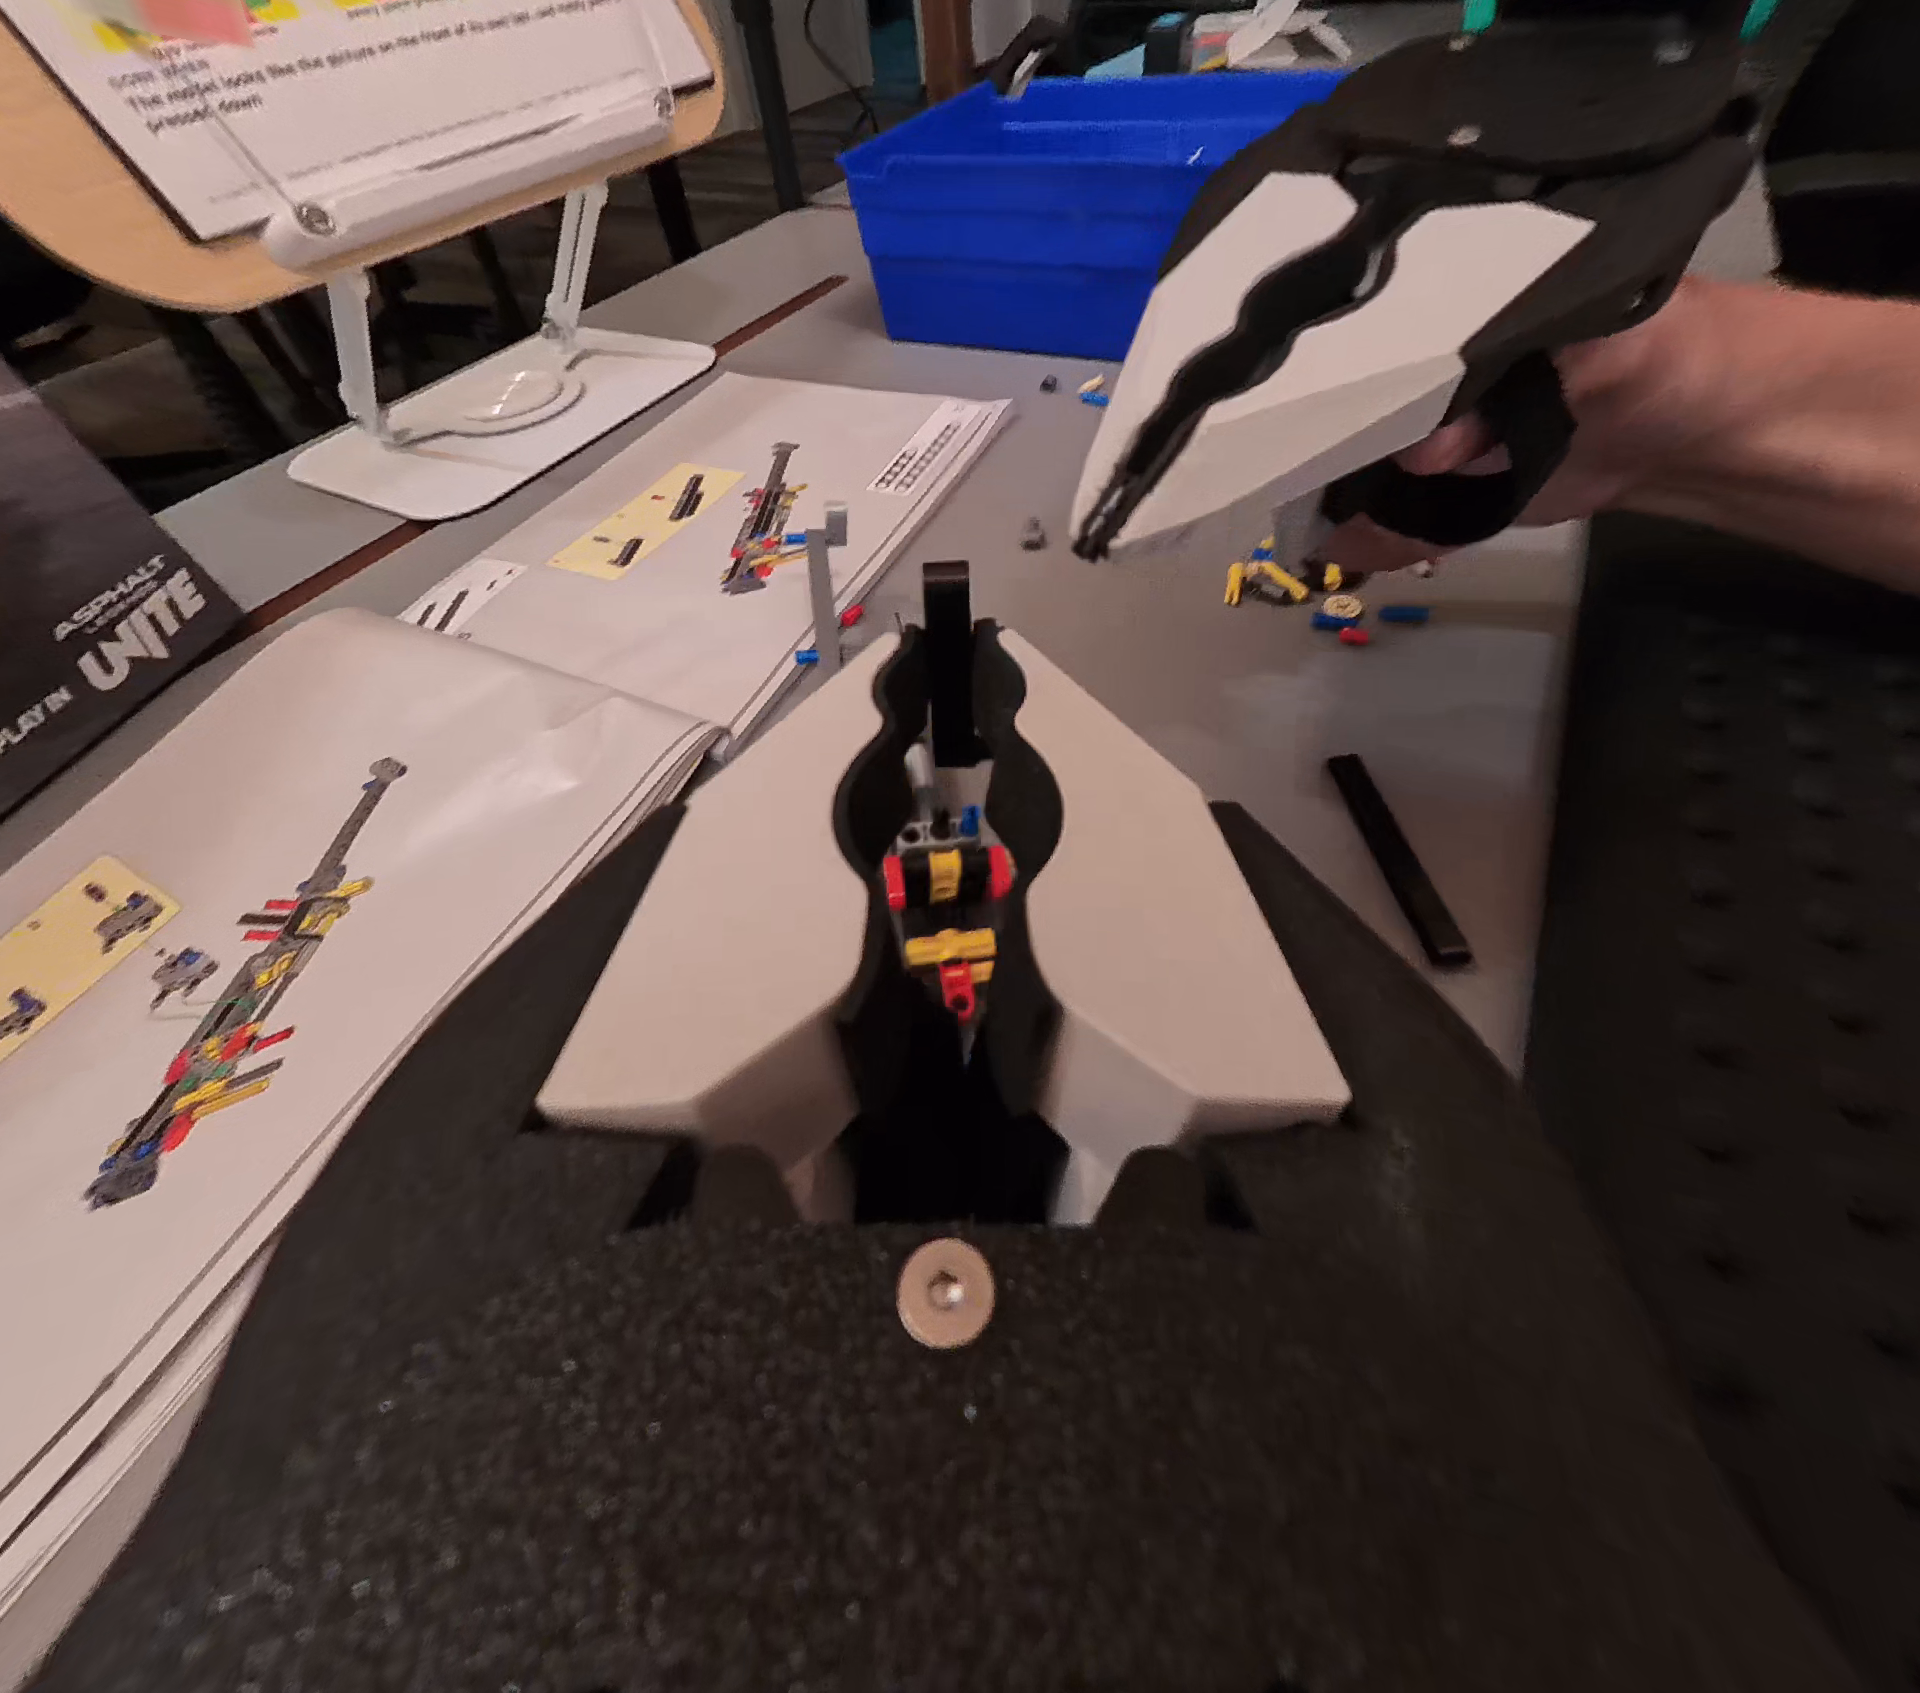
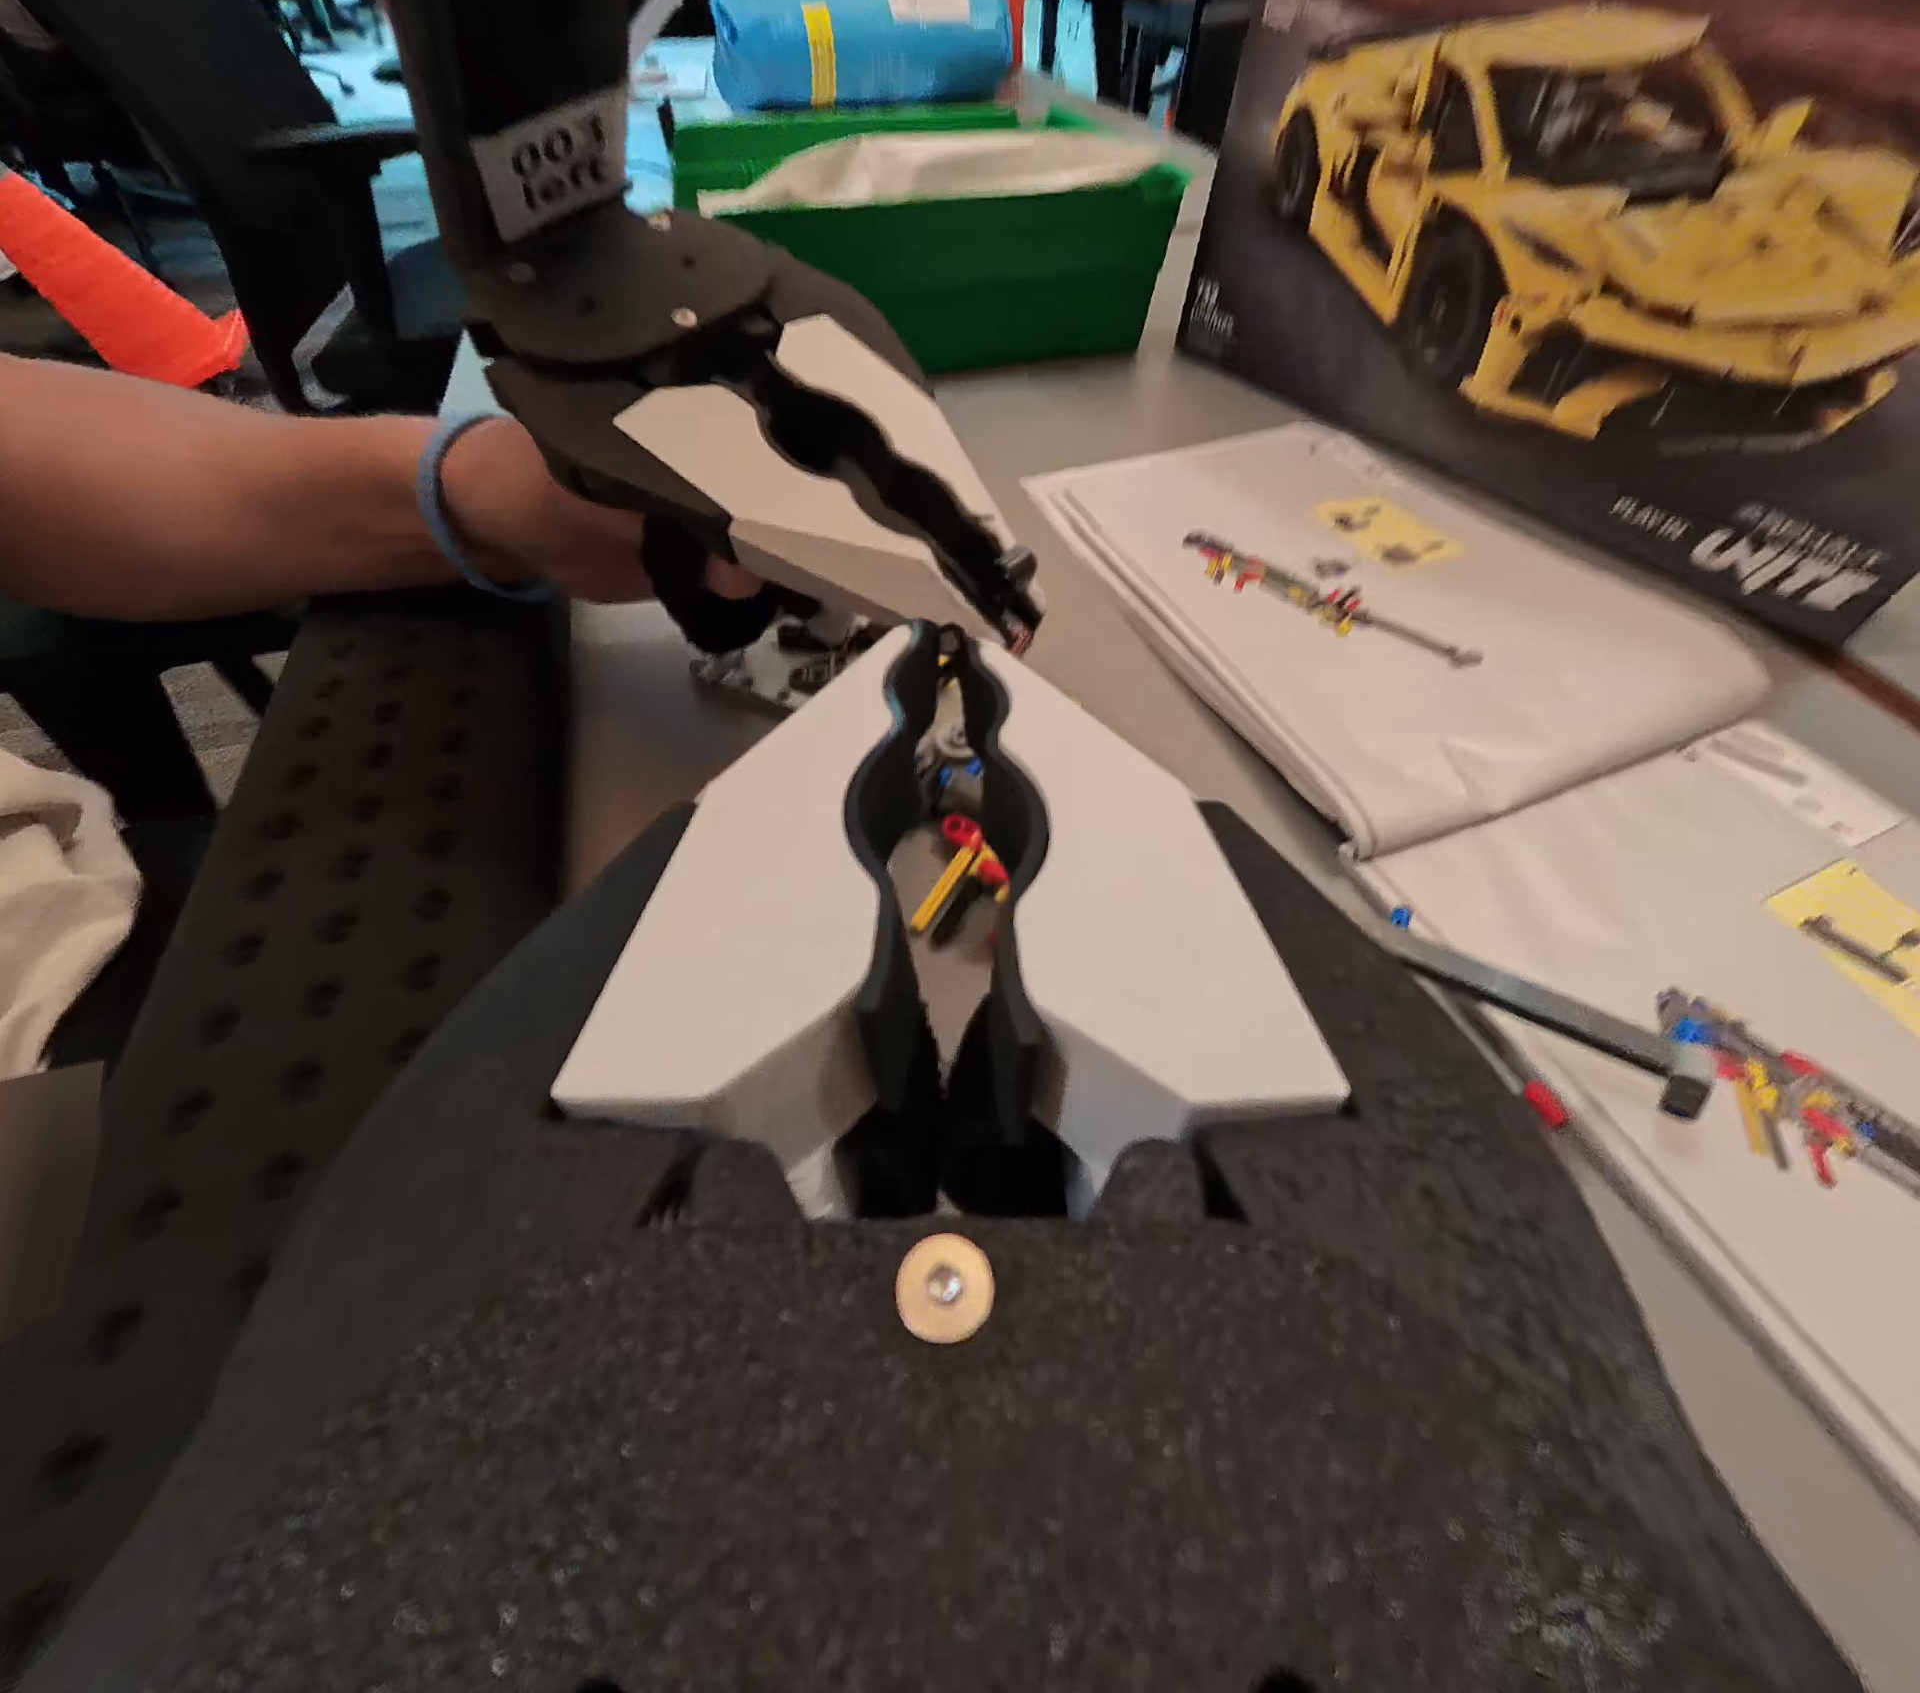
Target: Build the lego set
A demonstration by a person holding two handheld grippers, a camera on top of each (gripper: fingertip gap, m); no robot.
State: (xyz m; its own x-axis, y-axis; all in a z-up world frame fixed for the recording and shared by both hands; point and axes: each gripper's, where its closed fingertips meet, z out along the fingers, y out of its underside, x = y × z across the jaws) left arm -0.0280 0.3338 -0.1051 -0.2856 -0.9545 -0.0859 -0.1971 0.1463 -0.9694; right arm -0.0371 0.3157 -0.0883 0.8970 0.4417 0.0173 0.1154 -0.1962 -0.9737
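Left gripper [image 1: 948, 635] pinches a black flat Lego beam [image 1: 948, 667], long axis pointing forward (upright-ish); right gripper [image 1: 1091, 547] pressed together; blue plastic bin's [image 1: 997, 241] contents hidden.

Left cam faced the blue bin [image 1: 1039, 209], close | right cam faced the set's box [image 2: 1558, 209] | shared: instruction booklet [image 1: 790, 490].
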